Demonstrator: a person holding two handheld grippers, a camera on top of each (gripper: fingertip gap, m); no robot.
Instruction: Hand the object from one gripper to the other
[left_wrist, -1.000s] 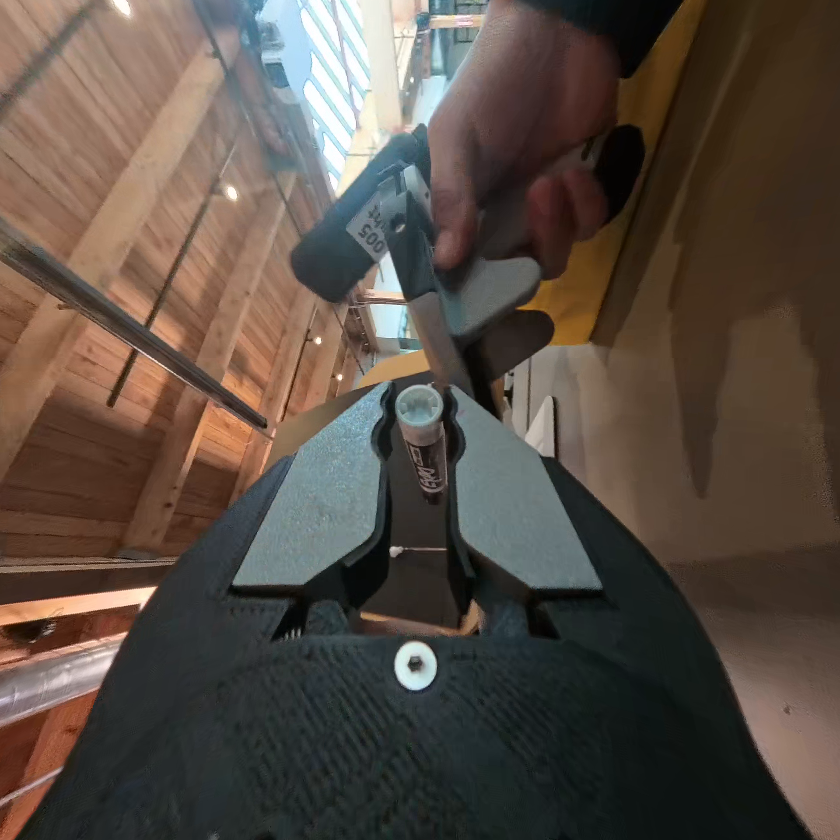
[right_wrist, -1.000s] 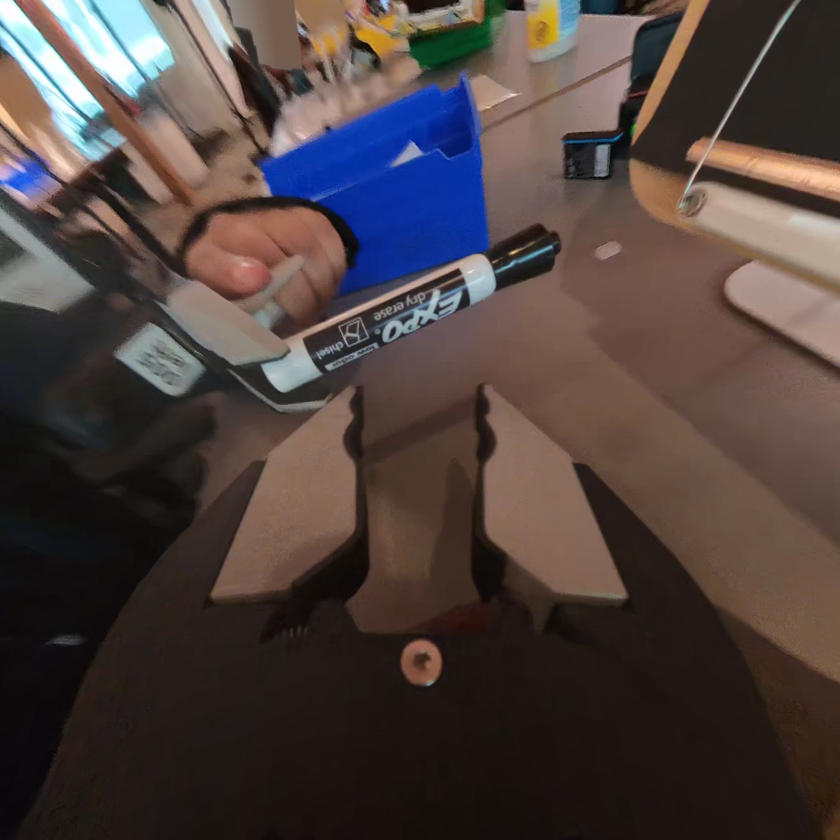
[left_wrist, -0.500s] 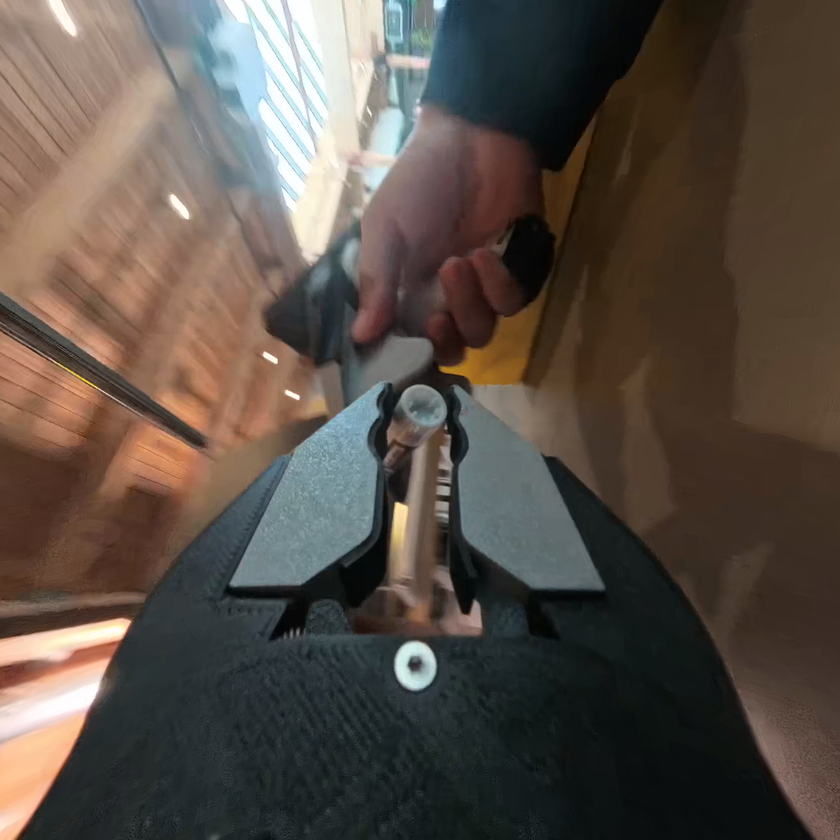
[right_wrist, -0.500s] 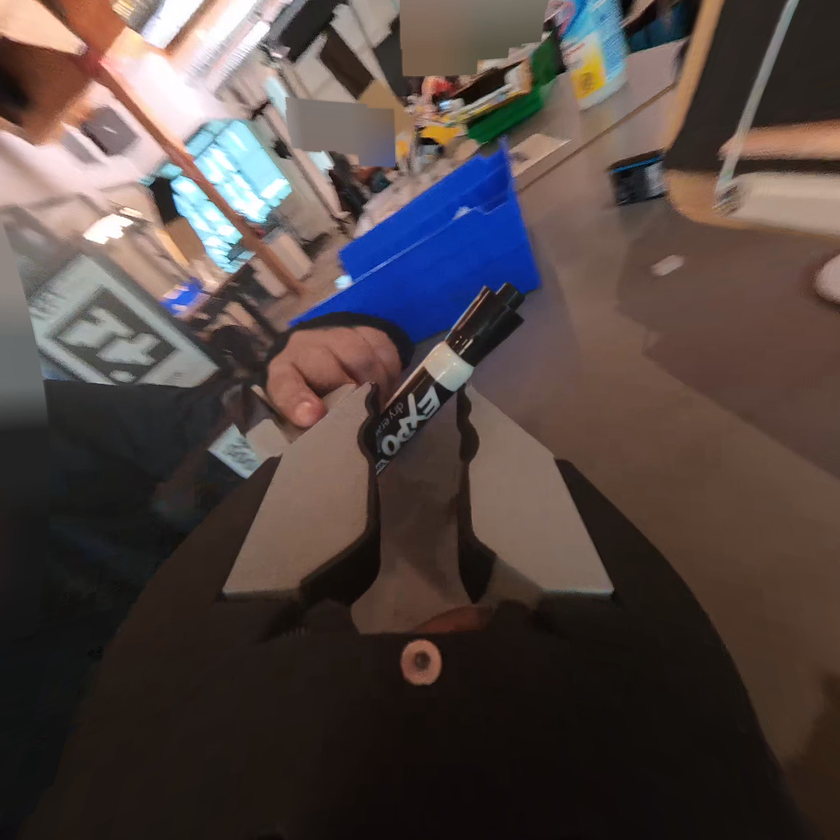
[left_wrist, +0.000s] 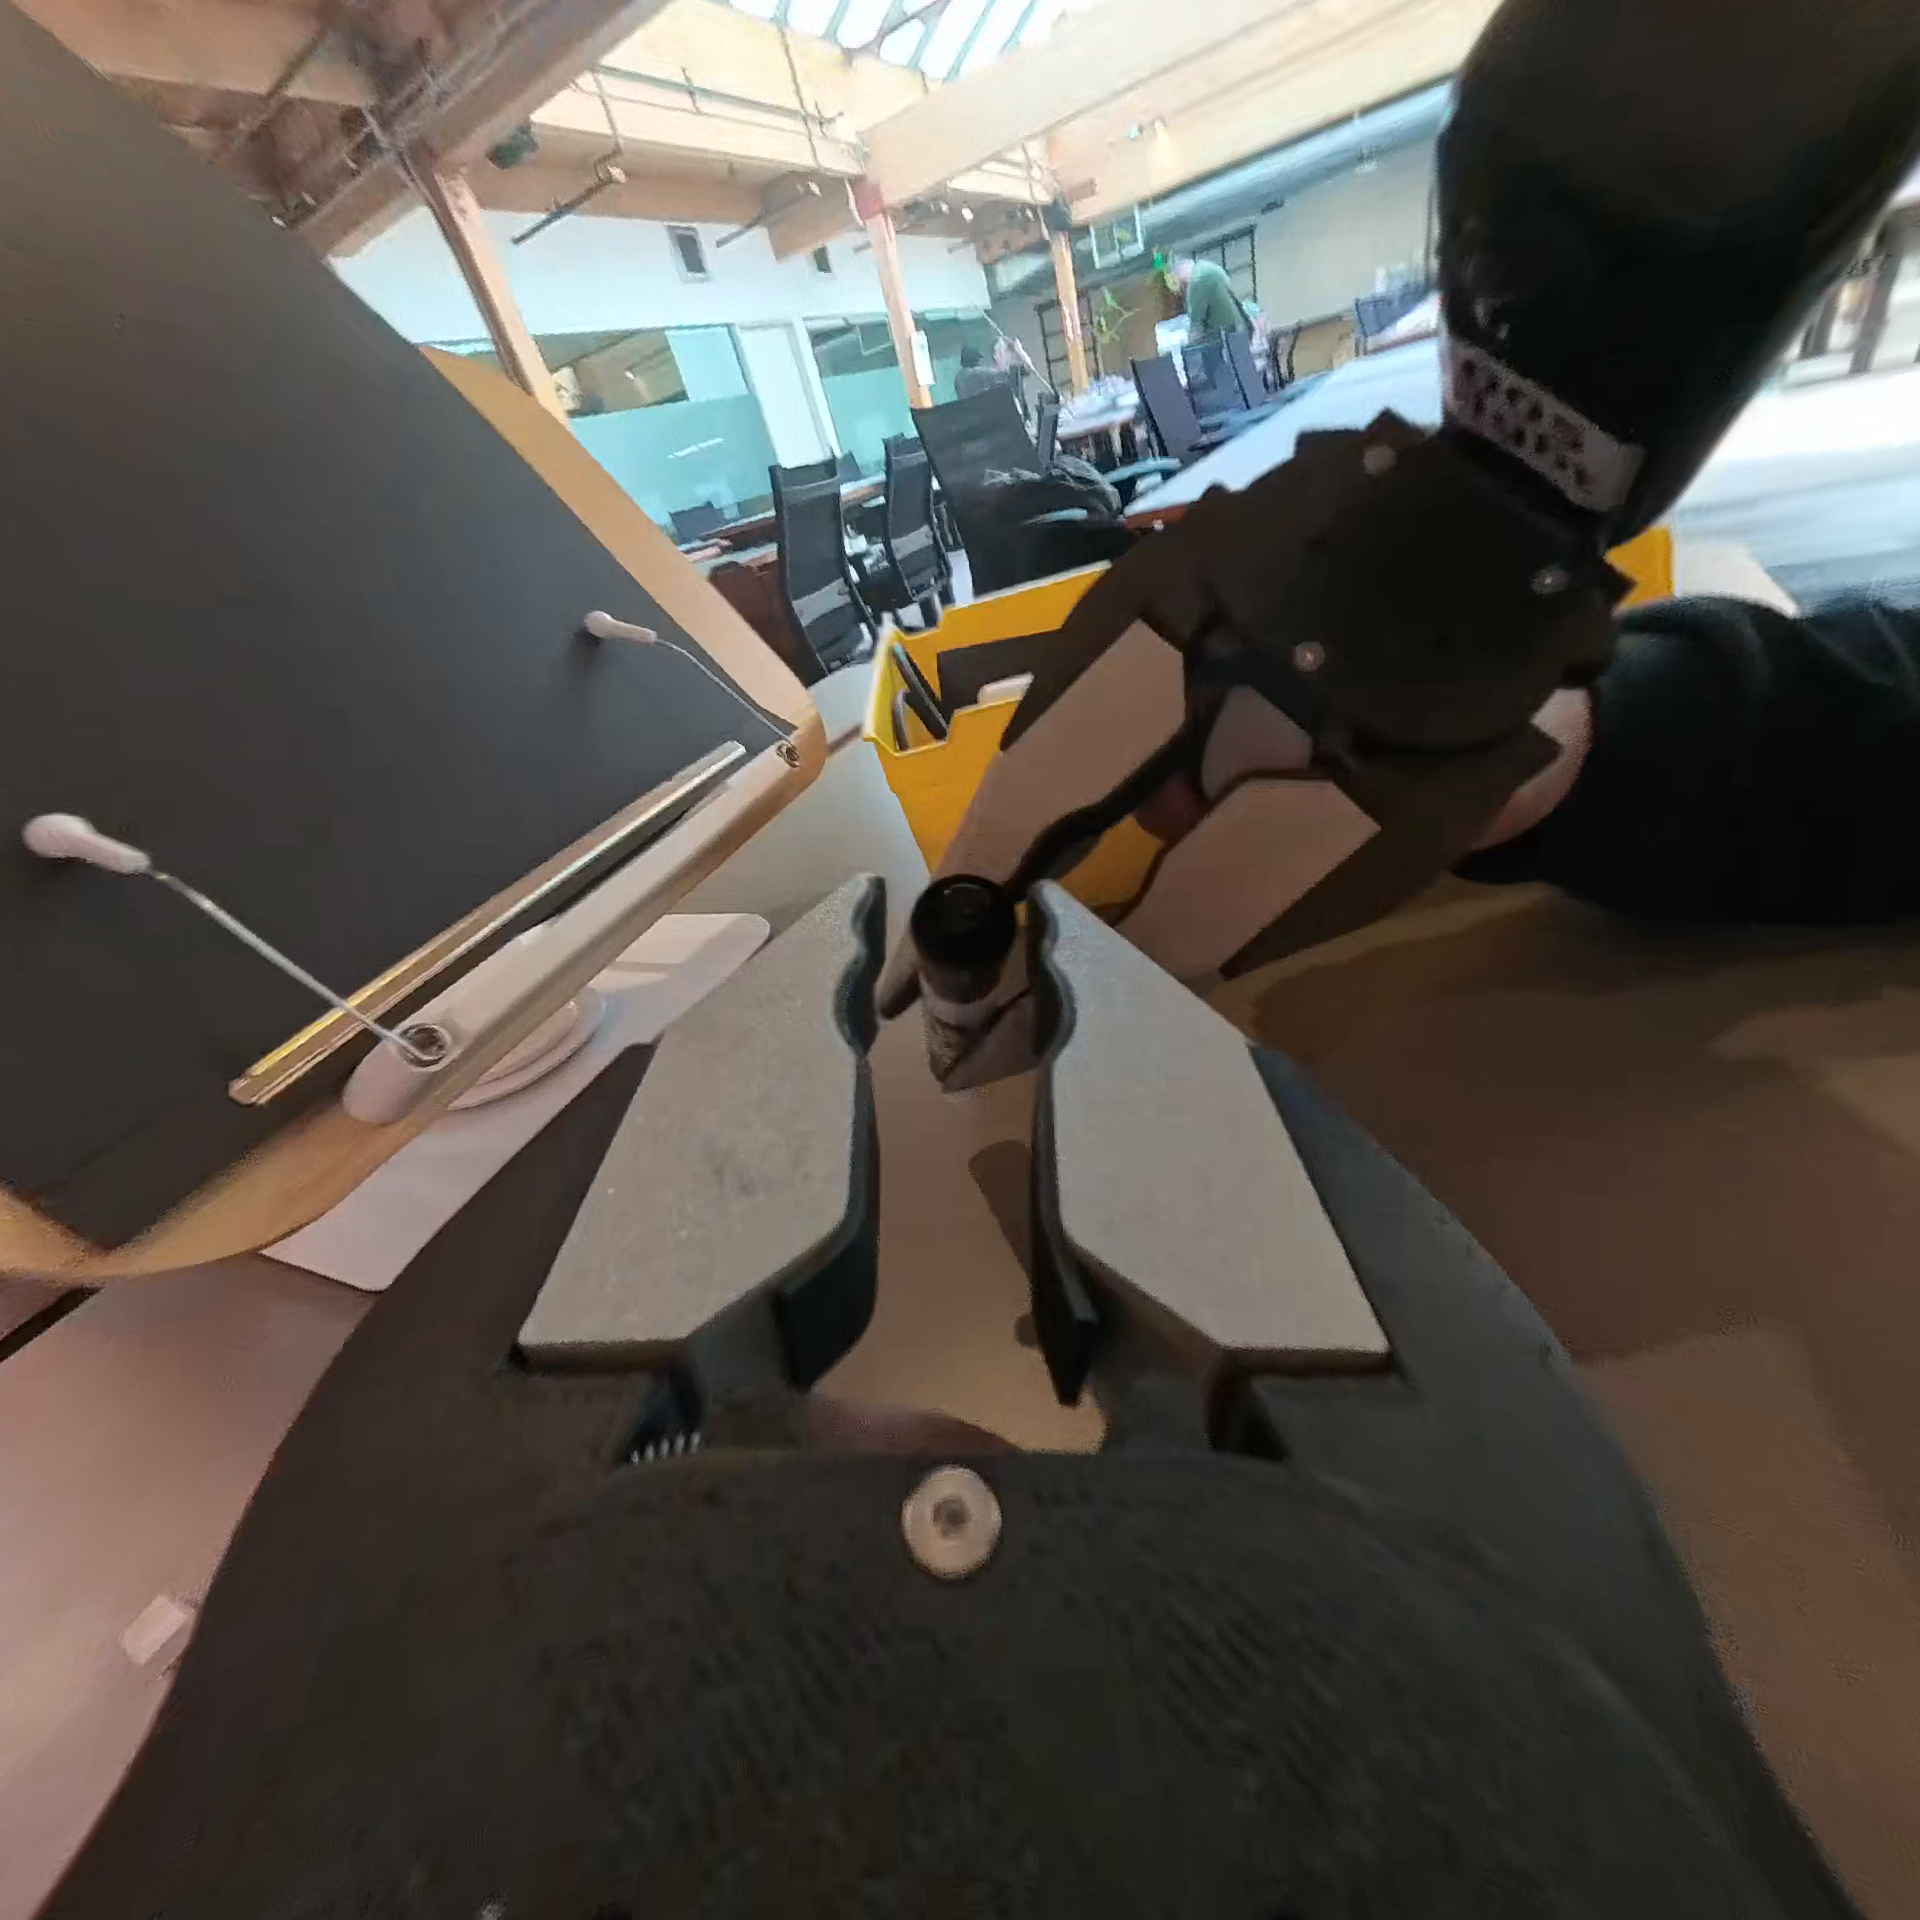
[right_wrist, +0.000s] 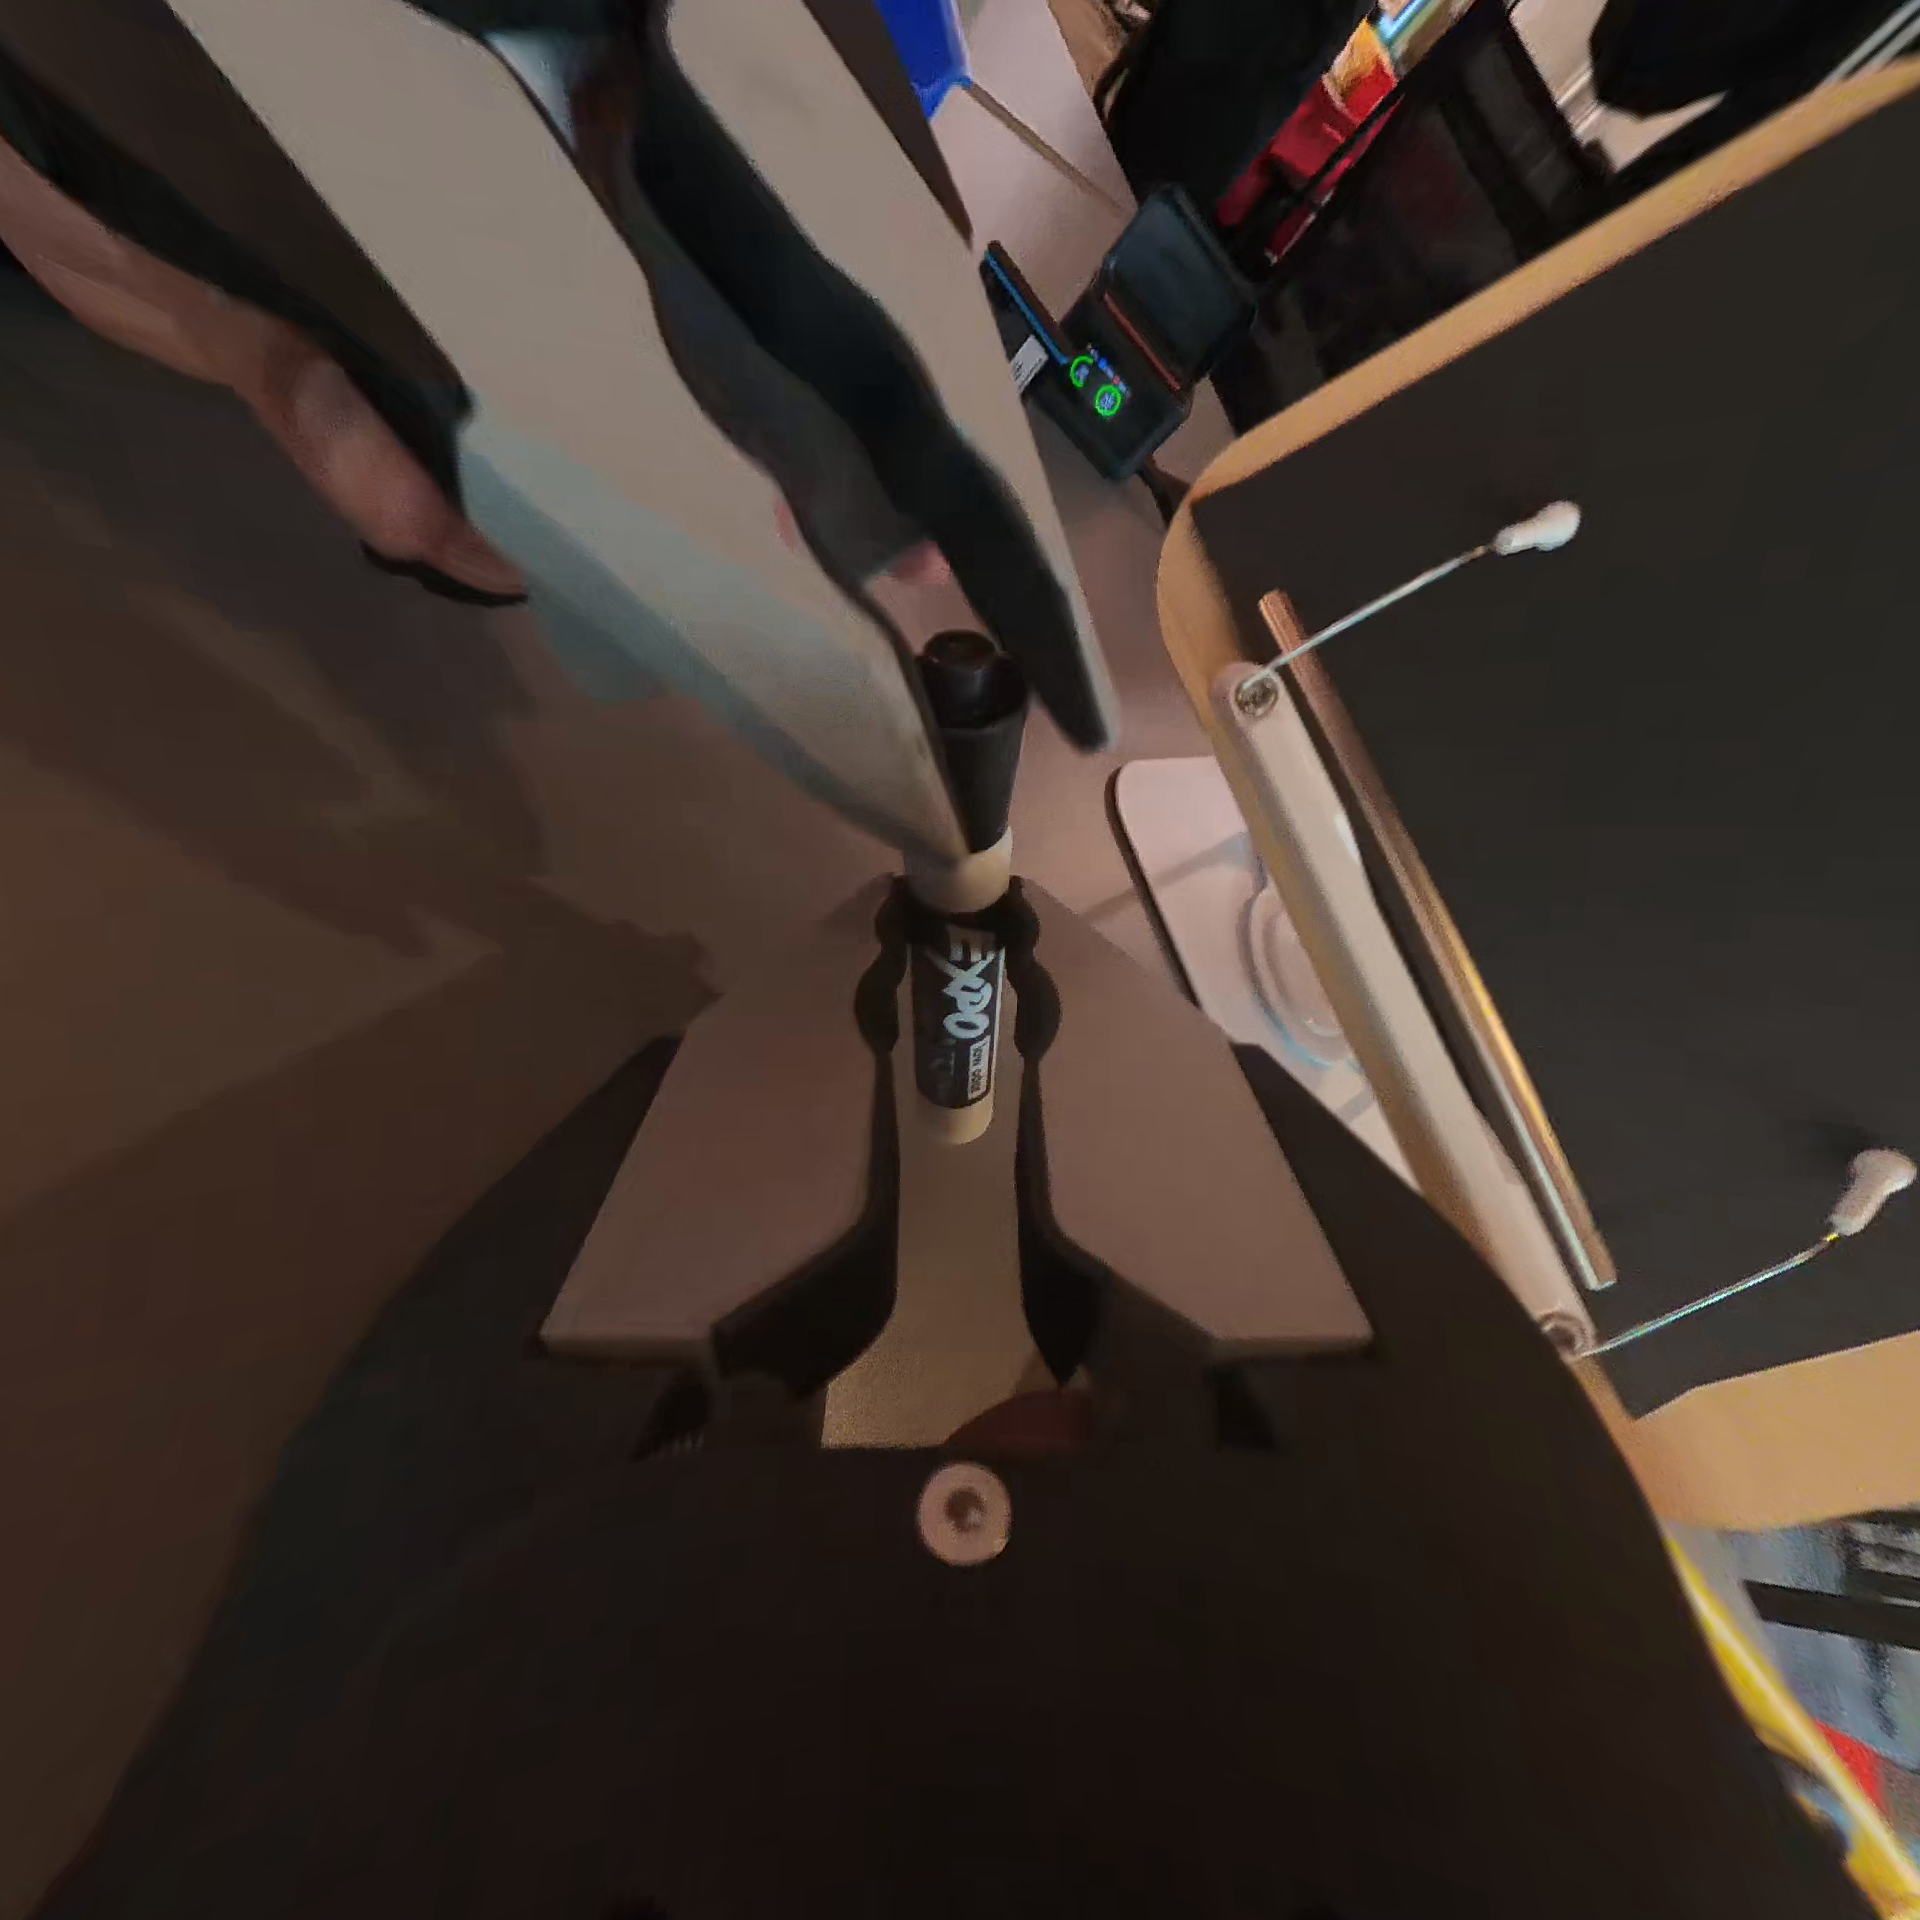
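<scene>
A black-and-white dry-erase marker (right_wrist: 956, 1029) is held by both grippers above the table. My right gripper (right_wrist: 958, 899) is shut on its labelled barrel, with the black cap pointing forward. My left gripper (left_wrist: 956, 904) is closed to marker width around the black cap (left_wrist: 961, 935), which I see end-on between its fingertips. In the right wrist view, the left gripper's fingers (right_wrist: 727, 582) come down from the top left and flank the cap. In the left wrist view, the right gripper's fingers (left_wrist: 1278, 862) reach in from the upper right, held by a person's hand in a dark sleeve.
A black board with a wooden edge and wire clips (left_wrist: 260, 623) stands close on its white base (left_wrist: 665, 956); it also shows in the right wrist view (right_wrist: 1662, 727). A yellow bin (left_wrist: 935, 769) sits behind the grippers. A black device with green lights (right_wrist: 1132, 353) is on the table (left_wrist: 1558, 1143). The tips of one gripper are about 5 cm away from the tips of the other.
The right gripper has closed on the marker barrel. The left gripper now sits at the black cap, not the white end. Both views have swung toward the table and board.
</scene>
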